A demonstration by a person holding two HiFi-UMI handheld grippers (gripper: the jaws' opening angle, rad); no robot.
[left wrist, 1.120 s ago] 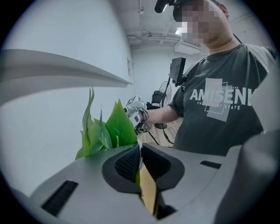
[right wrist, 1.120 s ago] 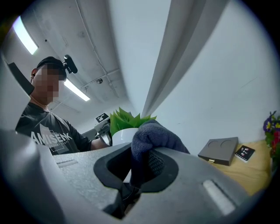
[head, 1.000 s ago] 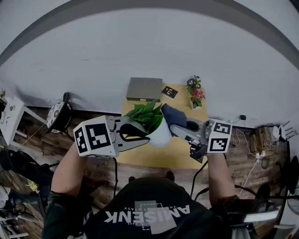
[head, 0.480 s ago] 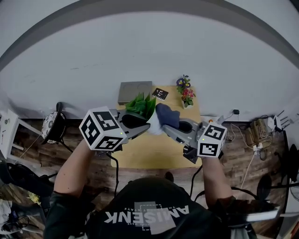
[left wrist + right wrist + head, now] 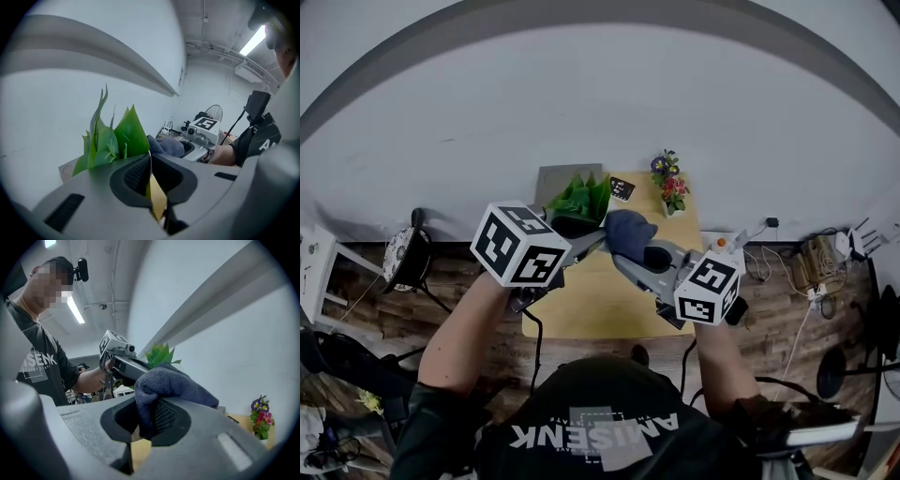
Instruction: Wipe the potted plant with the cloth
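Note:
The potted plant (image 5: 581, 199) shows as green pointed leaves above the table; its pot is hidden behind the grippers. My left gripper (image 5: 598, 238) is shut on the thin rim of the pot, and in the left gripper view the leaves (image 5: 117, 140) rise just left of my left gripper (image 5: 149, 157). A dark blue cloth (image 5: 628, 232) is bunched in my right gripper (image 5: 630, 251), which is shut on it. The cloth lies close against the plant's right side. In the right gripper view the cloth (image 5: 168, 383) bulges over my right gripper (image 5: 152, 414), with the plant (image 5: 160, 355) behind it.
A small wooden table (image 5: 609, 309) stands against a white wall. On its far edge are a grey box (image 5: 553, 178), a black marker card (image 5: 622, 189) and a small pot of colourful flowers (image 5: 667, 183). A round stool (image 5: 403, 253) stands left; cables lie on the floor at right.
The left gripper has rolled and carried the plant away from me and to the right. The white pot, seen earlier, is now hidden. The cloth has come closer to the leaves.

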